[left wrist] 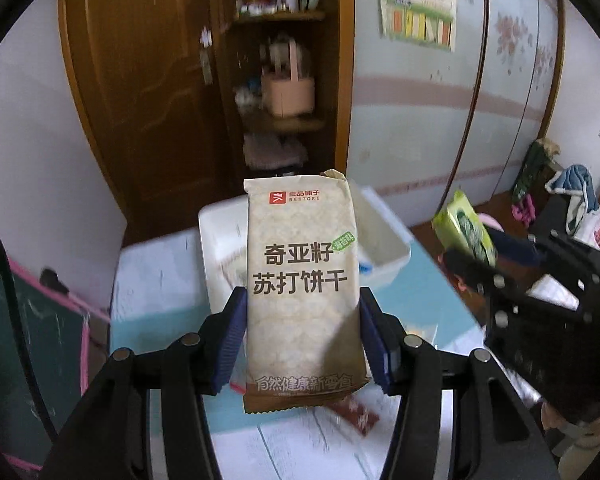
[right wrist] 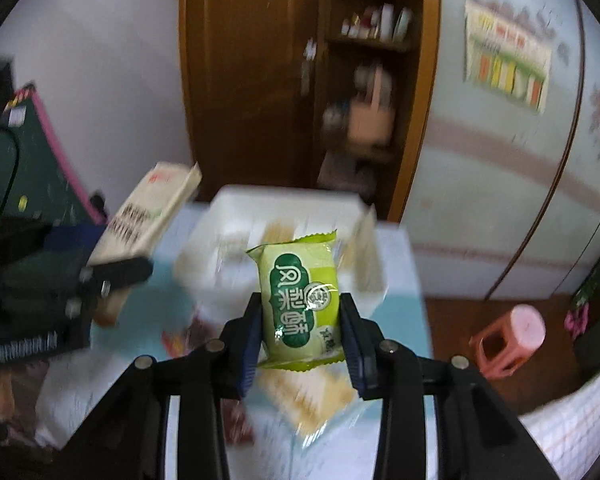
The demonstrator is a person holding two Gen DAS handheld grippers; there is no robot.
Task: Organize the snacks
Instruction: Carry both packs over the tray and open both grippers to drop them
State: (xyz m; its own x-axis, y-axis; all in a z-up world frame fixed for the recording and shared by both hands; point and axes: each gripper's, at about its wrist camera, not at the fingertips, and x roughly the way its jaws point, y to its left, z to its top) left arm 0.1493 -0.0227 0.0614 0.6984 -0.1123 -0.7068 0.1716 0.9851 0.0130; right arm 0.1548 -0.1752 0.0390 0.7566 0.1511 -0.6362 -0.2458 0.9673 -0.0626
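Observation:
My left gripper (left wrist: 302, 308) is shut on a beige soda cracker packet (left wrist: 302, 280), held upright above the table. It also shows in the right wrist view (right wrist: 148, 216) at the left. My right gripper (right wrist: 300, 312) is shut on a green pastry packet (right wrist: 298, 300), which shows in the left wrist view (left wrist: 466, 228) at the right. A white plastic bin (right wrist: 236, 208) stands on the table beyond both grippers, with several packets inside; in the left wrist view the bin (left wrist: 384, 248) is partly hidden behind the cracker packet.
Loose snack packets lie on the light blue table: a pale cracker packet (right wrist: 308, 400) below my right gripper, a dark red one (left wrist: 356, 412). A brown wardrobe (left wrist: 148, 80) stands behind. A pink stool (right wrist: 512, 336) is on the floor at right.

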